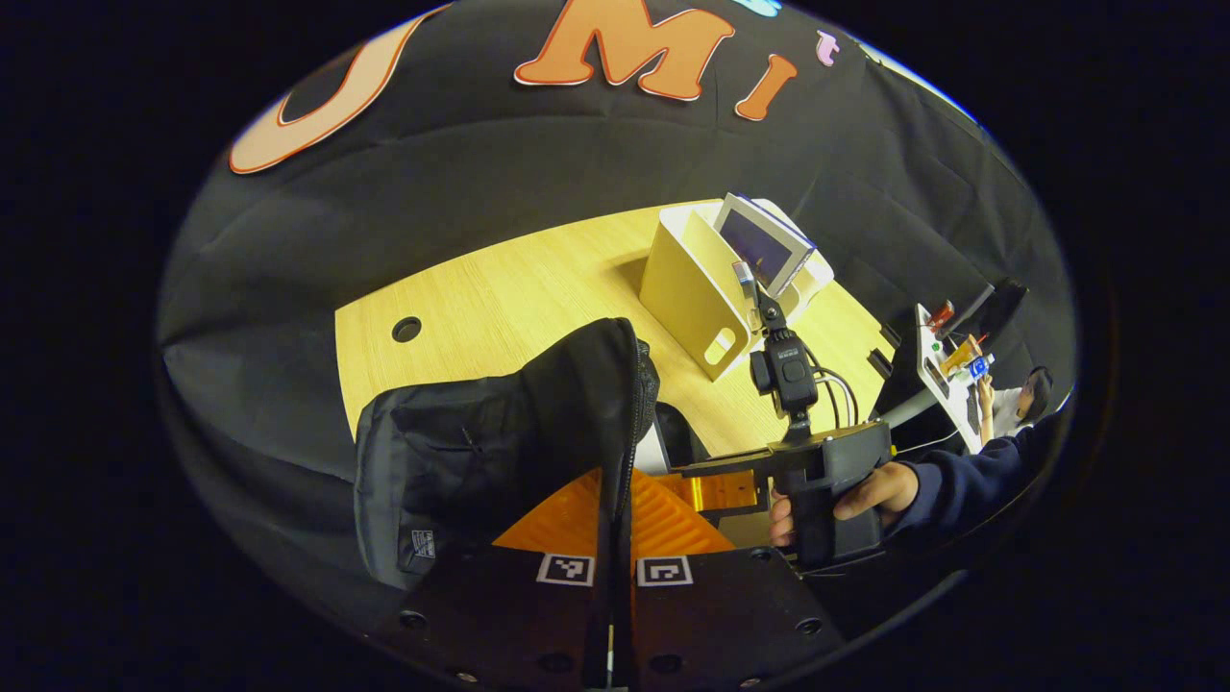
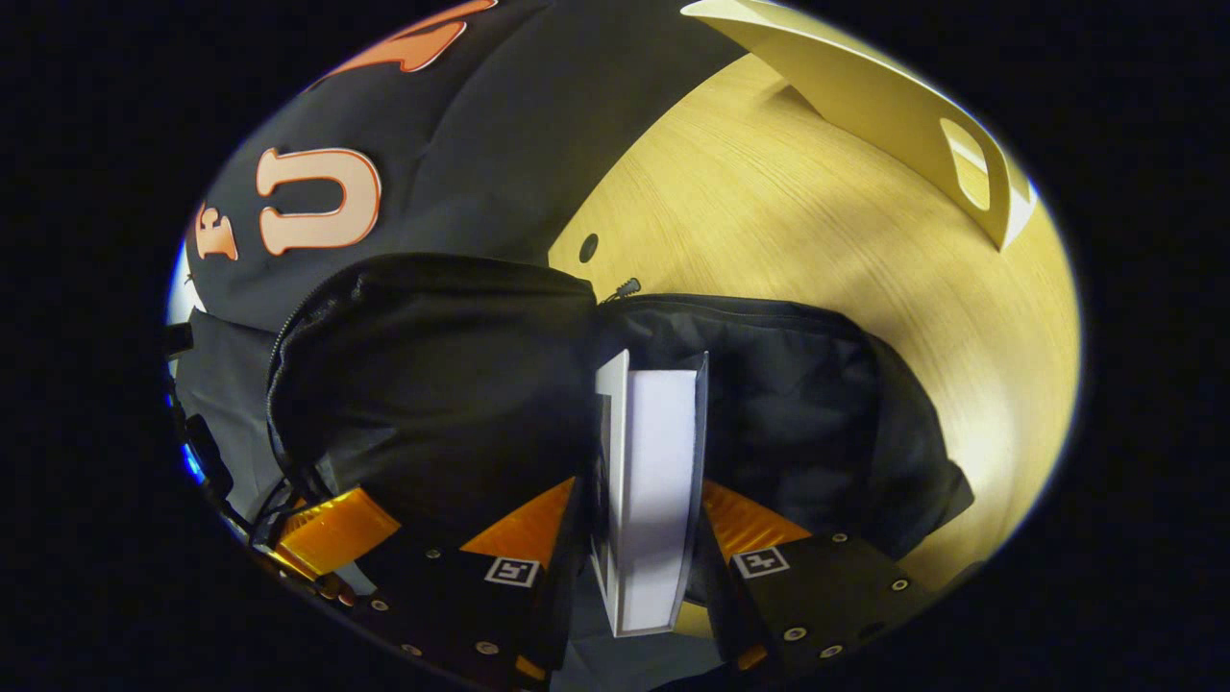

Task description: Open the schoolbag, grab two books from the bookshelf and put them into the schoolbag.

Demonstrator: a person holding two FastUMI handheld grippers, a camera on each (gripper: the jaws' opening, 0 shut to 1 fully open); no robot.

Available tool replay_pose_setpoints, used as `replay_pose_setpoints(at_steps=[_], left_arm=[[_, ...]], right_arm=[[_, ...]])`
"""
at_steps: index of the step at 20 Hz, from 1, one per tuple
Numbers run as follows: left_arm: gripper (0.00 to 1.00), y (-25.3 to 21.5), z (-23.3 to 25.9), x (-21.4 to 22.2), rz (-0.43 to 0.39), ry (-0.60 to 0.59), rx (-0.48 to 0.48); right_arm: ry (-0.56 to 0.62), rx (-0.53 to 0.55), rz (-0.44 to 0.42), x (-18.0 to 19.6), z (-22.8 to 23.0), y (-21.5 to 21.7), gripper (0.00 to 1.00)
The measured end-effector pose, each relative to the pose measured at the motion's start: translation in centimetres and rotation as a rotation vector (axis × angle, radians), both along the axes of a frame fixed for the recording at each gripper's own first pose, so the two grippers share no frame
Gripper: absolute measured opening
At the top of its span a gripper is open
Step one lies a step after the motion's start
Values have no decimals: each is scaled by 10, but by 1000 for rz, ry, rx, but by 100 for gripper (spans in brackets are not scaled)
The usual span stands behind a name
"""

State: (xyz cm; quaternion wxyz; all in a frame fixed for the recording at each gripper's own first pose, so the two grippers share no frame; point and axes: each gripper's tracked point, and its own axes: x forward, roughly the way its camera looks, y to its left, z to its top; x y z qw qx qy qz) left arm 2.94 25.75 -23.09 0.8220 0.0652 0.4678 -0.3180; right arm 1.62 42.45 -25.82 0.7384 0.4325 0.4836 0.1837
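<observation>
item one, my left gripper [image 1: 615,586]: fingers pinched together on the edge of the schoolbag's [image 1: 480,442] flap beside the zip, holding it upright so the mouth stays open. item two, the schoolbag in the right gripper view [image 2: 432,375]: black, unzipped, standing on the wooden table [image 2: 817,250], its opening gaping toward me. item three, my right gripper [image 2: 639,567]: clamped on a book [image 2: 653,481] with white pages, both fingers pressing its covers, the book's far end poised at the bag's opening. item four, the bookshelf [image 1: 697,284]: cream, farther right on the table, well apart from the bag, with another book [image 1: 764,245] standing in it. step in hand, by my reckoning: loading a book into the bag. next move calls for sliding it deeper between the two sides, then letting go while the left keeps the flap clear.
</observation>
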Motion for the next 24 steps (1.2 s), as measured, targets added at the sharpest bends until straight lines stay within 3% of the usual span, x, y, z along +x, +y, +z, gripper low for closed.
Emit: replay_pose_setpoints(at_steps=[4, 5, 6, 24], left_arm=[[2, -2, -3, -2, 18, 0, 17], [2, -2, -4, -2, 21, 1, 21], [2, -1, -4, -2, 27, -1, 28], [2, -25, -29, -2, 80, 26, 79]], right_arm=[[19, -62, 53, -9, -8, -14, 69], [26, -87, 64, -12, -11, -19, 88], [25, -103, 74, -13, -13, -24, 74], [-77, -304, 182, -25, 20, -124, 82]])
